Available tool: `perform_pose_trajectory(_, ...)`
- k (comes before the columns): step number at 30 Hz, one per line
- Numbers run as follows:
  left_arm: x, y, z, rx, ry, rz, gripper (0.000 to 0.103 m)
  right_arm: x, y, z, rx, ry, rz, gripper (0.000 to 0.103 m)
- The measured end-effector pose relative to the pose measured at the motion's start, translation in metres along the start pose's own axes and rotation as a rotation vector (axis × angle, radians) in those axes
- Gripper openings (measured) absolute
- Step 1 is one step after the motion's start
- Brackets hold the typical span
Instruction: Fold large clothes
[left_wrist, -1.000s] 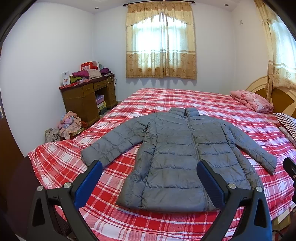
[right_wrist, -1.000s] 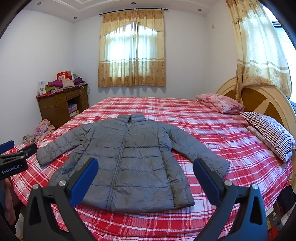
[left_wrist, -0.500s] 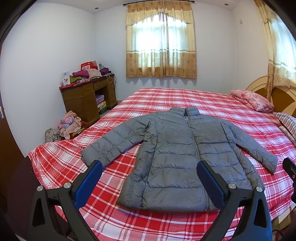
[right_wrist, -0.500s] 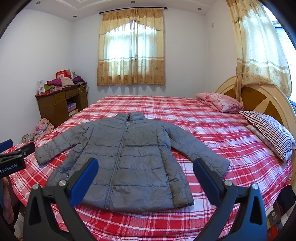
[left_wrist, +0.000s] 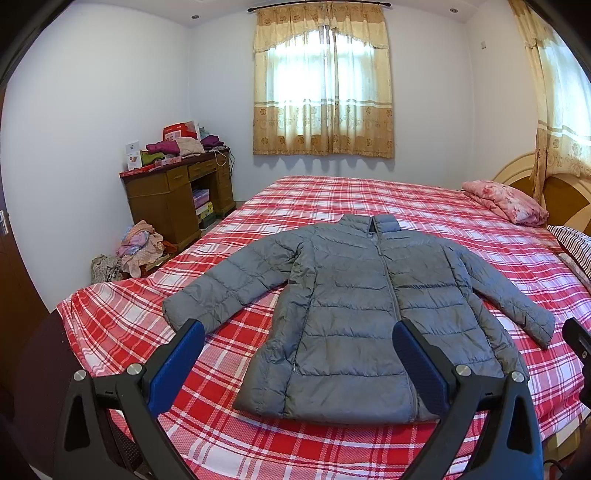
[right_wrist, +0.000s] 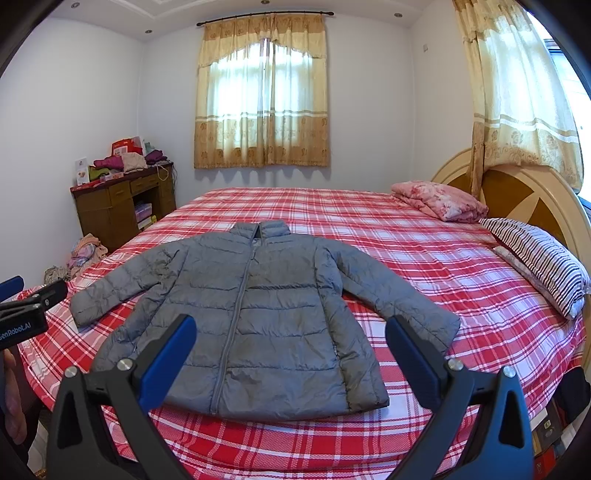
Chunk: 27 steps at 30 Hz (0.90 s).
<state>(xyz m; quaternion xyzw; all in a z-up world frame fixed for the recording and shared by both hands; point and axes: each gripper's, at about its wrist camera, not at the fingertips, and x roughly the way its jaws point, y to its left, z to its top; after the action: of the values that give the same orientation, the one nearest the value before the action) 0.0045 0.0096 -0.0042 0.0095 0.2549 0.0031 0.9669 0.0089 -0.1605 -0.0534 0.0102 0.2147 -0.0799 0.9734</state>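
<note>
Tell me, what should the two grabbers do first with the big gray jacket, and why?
Probably bring the left gripper down onto the nearer sleeve to fold it across the front. The gray jacket lies flat and zipped on the bed, sleeves spread wide, and both the left and the right gripper hang open above it, holding nothing.

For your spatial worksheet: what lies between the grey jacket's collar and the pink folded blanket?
Only bare red plaid bedsheet between jacket and blanket, in the right wrist view.
</note>
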Motion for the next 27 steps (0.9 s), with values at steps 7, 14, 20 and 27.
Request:
perform_pose_trajectory(7,-0.0002,-0.0004,0.0002,-0.002,-0.001,0.001,0.102,0.0019,0.0007,-0.001,-0.001,0.004,0.001,0.103)
perform_pose_trajectory(14,-0.0007,0.0021,0.0007,-0.009,-0.01,0.007,0.102,0.0023,0.001,-0.0014,-0.001,0.006,0.001,0.103)
perform_pose_trajectory(20,-0.0008,0.0029,0.0006,-0.009,-0.011,0.006,0.102,0.0022,0.0016,-0.0022,0.002,0.009,0.002,0.103)
perform_pose_trajectory(27,-0.0006,0.0029,0.0006,-0.009,-0.01,0.007,0.102,0.0029,0.0032,-0.0042,0.001,0.013,0.004,0.103)
